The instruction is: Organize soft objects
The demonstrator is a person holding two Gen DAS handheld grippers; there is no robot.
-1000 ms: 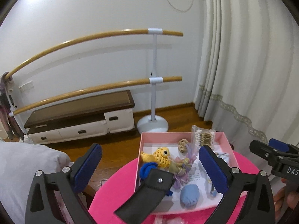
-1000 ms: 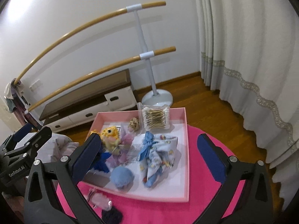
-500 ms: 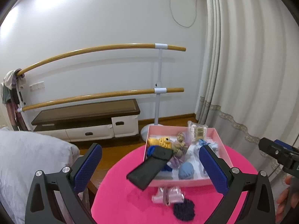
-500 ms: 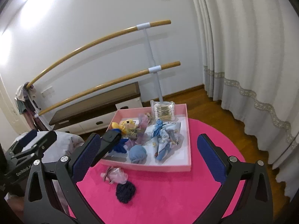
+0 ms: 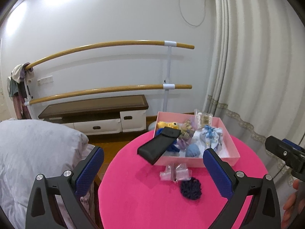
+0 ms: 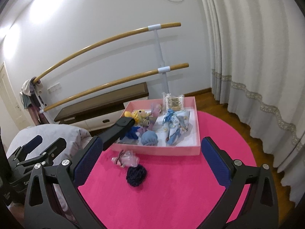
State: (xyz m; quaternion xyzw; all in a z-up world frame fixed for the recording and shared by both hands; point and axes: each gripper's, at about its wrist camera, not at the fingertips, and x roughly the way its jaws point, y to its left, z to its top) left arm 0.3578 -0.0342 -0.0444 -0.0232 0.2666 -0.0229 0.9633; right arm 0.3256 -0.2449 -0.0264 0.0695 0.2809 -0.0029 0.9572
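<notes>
A round pink table [image 6: 171,190] carries a shallow pink box [image 6: 156,150] toward its far side, and most of the soft things sit packed inside it: a yellow crocheted toy [image 6: 139,114], a light blue pom-pom [image 6: 149,138], a pale blue printed cloth bundle [image 6: 176,126], a lilac fabric piece [image 5: 182,143] and a deep blue knot of yarn [image 6: 132,133] that is half covered. A black pouch [image 5: 159,145] lies tilted over the box's near-left rim, one end in the box and the other jutting out over the table; its near end is hidden behind a finger in the right wrist view. At the box's far edge stands a clear packet of cotton swabs [image 6: 173,101] — its base cannot be seen. Two things lie outside the box on the table, just in front of its near wall: a crinkled clear packet [image 6: 124,159] whose contents are hard to make out, and just beside it a dark navy knitted ball [image 6: 136,174]. The left gripper [image 5: 152,168] hangs above the table's near-left part with its jaws spread wide and nothing between them; the right gripper [image 6: 150,158] is likewise spread and empty over the near edge. Each gripper shows only partly in the other's view, cut off at the frame edge. Behind stand a ballet barre [image 5: 167,66], a low cabinet [image 5: 95,114] and curtains [image 6: 247,57]; a grey pillow [image 5: 34,152] lies left.
</notes>
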